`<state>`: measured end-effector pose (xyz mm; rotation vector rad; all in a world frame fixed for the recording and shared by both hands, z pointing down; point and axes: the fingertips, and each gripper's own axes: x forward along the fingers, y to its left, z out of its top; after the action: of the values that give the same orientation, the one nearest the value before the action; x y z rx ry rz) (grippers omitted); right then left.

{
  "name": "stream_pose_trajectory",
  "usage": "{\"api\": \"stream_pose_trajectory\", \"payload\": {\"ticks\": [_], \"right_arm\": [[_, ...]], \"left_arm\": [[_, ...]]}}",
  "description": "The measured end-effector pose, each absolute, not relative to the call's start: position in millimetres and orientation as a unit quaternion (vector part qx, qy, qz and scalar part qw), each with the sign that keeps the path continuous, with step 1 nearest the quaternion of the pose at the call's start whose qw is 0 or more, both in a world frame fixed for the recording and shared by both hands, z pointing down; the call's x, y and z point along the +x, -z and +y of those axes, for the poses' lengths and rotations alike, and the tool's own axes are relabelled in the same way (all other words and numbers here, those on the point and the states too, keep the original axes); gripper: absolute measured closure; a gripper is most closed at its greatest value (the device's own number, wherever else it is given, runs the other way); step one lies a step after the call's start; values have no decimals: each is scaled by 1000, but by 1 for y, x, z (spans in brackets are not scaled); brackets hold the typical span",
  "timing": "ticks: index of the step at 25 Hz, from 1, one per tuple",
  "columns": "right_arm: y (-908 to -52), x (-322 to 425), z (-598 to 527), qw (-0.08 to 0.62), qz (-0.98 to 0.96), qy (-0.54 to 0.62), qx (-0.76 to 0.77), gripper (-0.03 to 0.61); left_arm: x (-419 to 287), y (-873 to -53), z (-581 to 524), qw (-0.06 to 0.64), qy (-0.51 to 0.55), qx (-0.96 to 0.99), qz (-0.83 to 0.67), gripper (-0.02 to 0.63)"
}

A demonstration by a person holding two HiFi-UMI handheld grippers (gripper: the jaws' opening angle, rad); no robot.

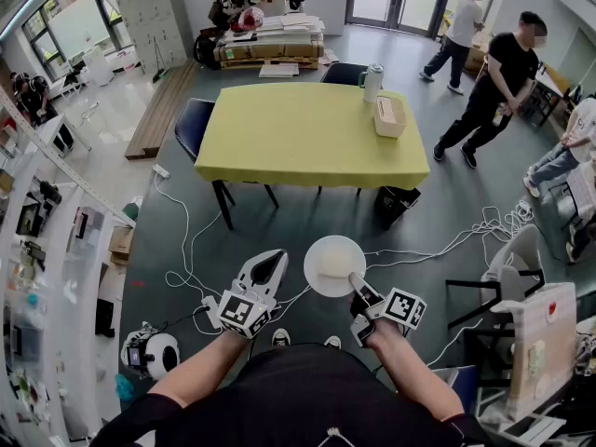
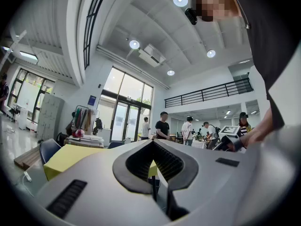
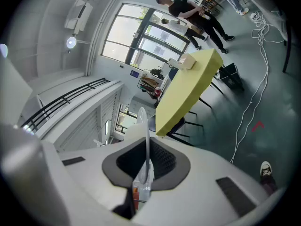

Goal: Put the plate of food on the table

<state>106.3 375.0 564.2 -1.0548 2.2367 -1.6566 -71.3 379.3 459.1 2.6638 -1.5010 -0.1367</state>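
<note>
A white plate with a pale heap of food hangs above the grey floor, short of the yellow table. My right gripper is shut on the plate's near rim. In the right gripper view the plate shows edge-on between the dark pads, with the table tilted beyond it. My left gripper floats to the left of the plate, shut with nothing in it. Its jaws meet at the tips in the left gripper view, where the table stands ahead.
A tissue box and a white flask stand at the table's far right corner. Dark chairs sit at its left and far side. White cables trail over the floor. People walk at the far right; a chair stands right.
</note>
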Motion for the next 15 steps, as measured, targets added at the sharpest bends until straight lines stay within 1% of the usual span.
{"api": "stream_pose_trajectory", "payload": {"ticks": [6,15], "right_arm": [[-564,95,374,93,743,565,-346,552],[-559,75,372,111,736,570,-349,552]], "left_arm": [[-78,-461,379,33,37,868,-494,606],[-99,-467,383,41,40,867,-495,606]]}}
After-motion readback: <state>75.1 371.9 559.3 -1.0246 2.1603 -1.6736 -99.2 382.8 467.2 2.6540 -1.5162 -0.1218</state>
